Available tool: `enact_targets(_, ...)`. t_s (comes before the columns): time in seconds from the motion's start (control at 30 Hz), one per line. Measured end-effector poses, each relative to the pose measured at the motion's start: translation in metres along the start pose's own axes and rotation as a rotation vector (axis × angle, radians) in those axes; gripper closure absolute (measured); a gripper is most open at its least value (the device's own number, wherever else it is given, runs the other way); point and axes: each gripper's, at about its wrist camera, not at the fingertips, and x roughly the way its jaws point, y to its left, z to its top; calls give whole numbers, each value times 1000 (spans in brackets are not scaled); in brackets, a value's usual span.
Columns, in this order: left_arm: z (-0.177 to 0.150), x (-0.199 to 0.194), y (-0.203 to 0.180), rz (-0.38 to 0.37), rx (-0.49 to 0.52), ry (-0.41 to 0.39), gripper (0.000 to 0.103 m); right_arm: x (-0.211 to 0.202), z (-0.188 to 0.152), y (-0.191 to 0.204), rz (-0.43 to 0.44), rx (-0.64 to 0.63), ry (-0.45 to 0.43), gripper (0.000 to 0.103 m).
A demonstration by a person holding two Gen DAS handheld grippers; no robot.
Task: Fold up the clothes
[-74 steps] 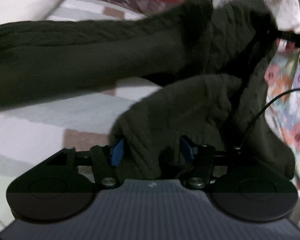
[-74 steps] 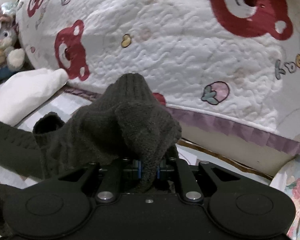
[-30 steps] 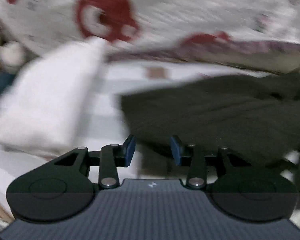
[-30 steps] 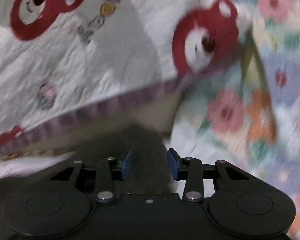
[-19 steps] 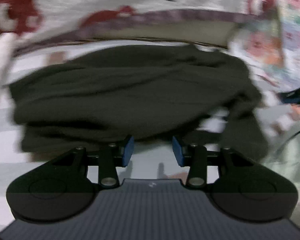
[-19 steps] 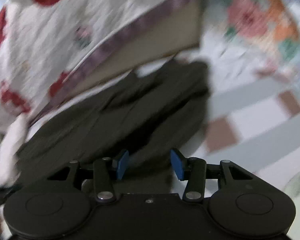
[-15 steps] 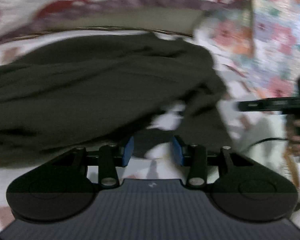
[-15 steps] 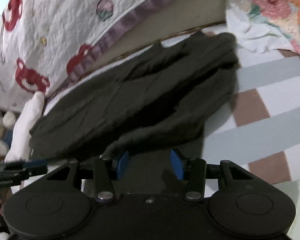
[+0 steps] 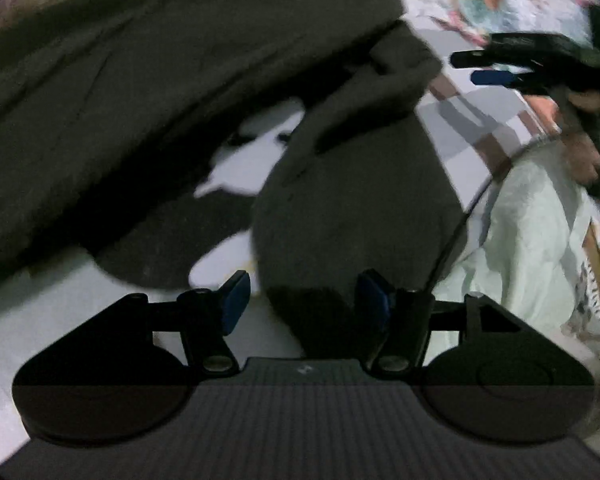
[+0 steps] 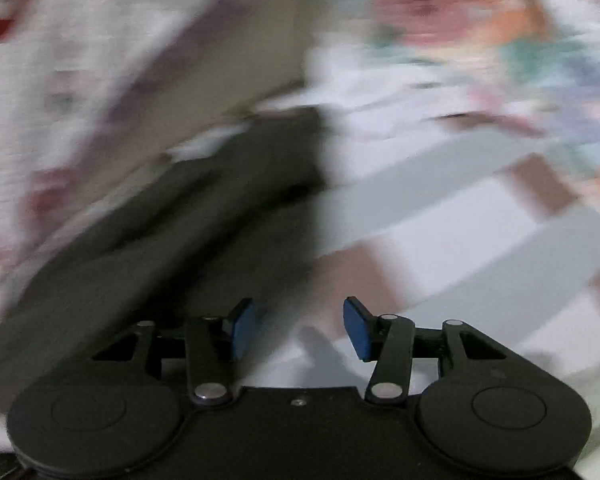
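Checked bedsheet (image 10: 440,248) carrying one dark knit sweater (image 9: 140,92).
Two grippers hovering: left gripper (image 9: 304,300) gaping over sweater's sleeve, right gripper (image 10: 298,330) gaping beside sweater, gripping nothing.

Your left gripper (image 9: 304,300) sits at the bottom of the frame, jaws apart around a sleeve of the dark sweater (image 9: 148,92) spread above.
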Motion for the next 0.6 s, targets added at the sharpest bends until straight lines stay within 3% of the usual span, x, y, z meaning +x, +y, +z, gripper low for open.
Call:
enact_targets(0.07,-1,-6,-10,16,41,-20,42,2,10,-10,58,54,-5,48)
enact_targets(0.1,-2,-9,-15,24,61,-30,49,2,14,-15,108,88,-6,48)
enact_targets(0.13,-3,-11,-20,32,81,-40,88,3,17,-17,138,106,-6,48)
enact_targets(0.17,-3,-14,-24,40,102,-50,92,5,19,-16,142,103,-6,48)
enact_targets(0.3,-6,-26,-44,72,183,-89,93,17,21,-15,126,97,12,48)
enact_targets(0.37,-9,-49,-45,162,183,-171,93,21,19,-17,97,100,28,48)
enact_targets(0.5,-16,-97,-23,382,125,-309,94,14,10,-26,146,153,15,48)
enact_targets(0.6,-24,-137,2,473,49,-372,94,14,7,-28,122,150,16,48)
